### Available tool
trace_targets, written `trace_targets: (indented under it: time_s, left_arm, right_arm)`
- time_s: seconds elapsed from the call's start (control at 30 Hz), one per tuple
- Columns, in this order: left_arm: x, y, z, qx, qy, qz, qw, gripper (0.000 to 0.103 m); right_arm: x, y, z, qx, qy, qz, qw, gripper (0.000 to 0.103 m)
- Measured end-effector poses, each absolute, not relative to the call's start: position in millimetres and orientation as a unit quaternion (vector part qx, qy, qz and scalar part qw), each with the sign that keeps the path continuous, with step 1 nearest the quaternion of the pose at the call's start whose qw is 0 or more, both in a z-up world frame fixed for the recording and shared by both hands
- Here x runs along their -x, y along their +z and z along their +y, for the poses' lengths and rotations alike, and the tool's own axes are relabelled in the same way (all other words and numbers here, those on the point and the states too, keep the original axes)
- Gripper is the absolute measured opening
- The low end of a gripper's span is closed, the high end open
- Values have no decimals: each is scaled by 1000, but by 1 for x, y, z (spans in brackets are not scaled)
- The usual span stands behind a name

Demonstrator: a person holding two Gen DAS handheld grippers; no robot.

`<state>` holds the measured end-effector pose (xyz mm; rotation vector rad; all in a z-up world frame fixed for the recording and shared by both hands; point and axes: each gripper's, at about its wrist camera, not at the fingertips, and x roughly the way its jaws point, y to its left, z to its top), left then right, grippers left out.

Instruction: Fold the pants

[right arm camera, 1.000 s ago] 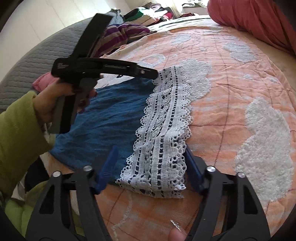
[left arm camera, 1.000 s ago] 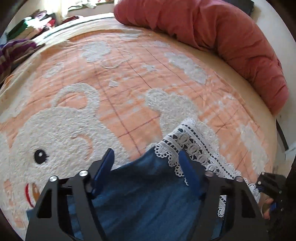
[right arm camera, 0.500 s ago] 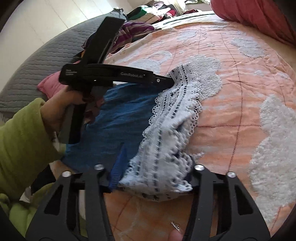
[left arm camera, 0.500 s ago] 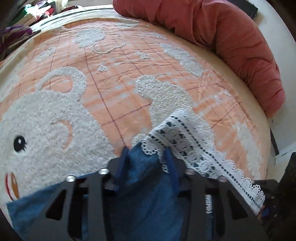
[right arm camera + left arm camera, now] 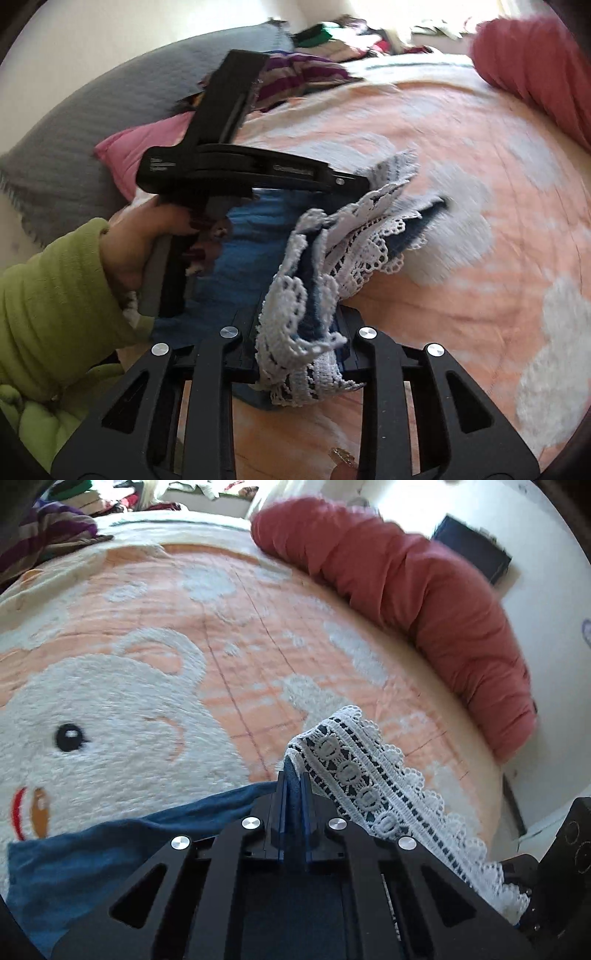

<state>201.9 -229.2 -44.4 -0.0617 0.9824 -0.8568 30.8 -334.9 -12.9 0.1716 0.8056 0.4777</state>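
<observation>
Both grippers are pinching the lace hem of the blue pants above the bed.

The left gripper is fully closed, its jaws squeezing a thin fold of blue cloth beside the white lace trim. The right gripper has just been closing and is now clamping a thick bunch of lace and blue cloth. The pants are lying partly on the orange blanket, the held edge lifted off it. A hand in a green sleeve is gripping the left tool's handle.
</observation>
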Motion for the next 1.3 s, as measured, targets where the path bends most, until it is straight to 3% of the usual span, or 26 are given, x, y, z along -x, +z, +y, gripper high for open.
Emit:
trace_targets:
  time_s: [0.23,0.5,0.63,0.77,0.87,1.3]
  left_arm:
    - [-207,-33,-156,92,-366,450,809,6]
    - [-179,-14,-23,132,-244,424,862,31]
    - [-151,-14,18,154,-225,415,868,46]
    - [-129,-29,40,180,-224,426,858,47]
    - [-111,-42,48,204,-234,436,844,54]
    - [-68,-49,31,213,-273,454,821,55]
  right_arm:
    - [-49,3,-252,9,282,384,879,19]
    - [-59,-28,-158,128,326,423,836,20]
    - [-59,-37,-136,148,335,430,825,38]
    - [-48,-24,-129,152,364,415,820,50]
    - [-45,-6,-144,136,376,406,822,52]
    - [-86,47,-198,111,325,358,868,64]
